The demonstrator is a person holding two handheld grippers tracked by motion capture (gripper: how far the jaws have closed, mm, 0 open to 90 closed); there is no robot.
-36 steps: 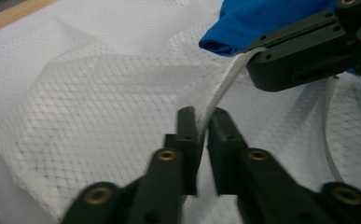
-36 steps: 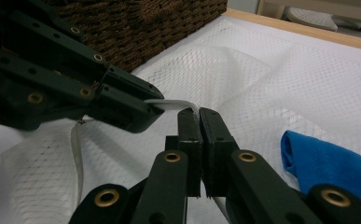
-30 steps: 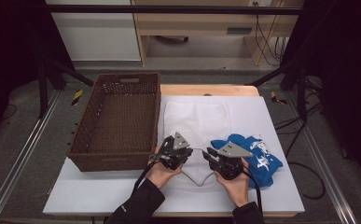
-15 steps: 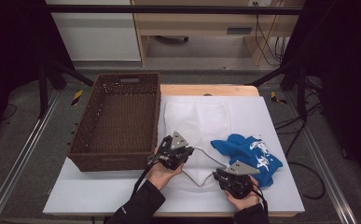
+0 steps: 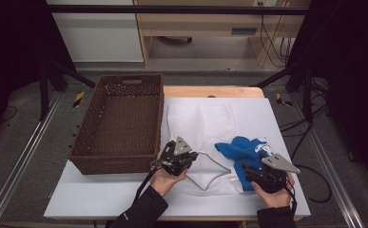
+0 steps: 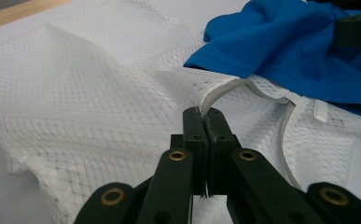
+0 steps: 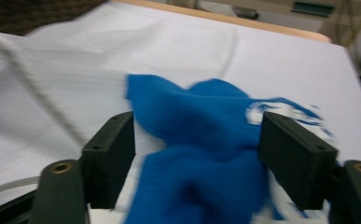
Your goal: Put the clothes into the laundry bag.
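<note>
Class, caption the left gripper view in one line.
Left tongs shut on white mesh bag's rim beside blue cloth.

Count, high view: one brown wicker basket, at the left of the table. One white mesh garment, spread flat. One blue garment, crumpled. Garments total two. Two tools: left tool, right tool. Two hands, one per tool. One table.
</note>
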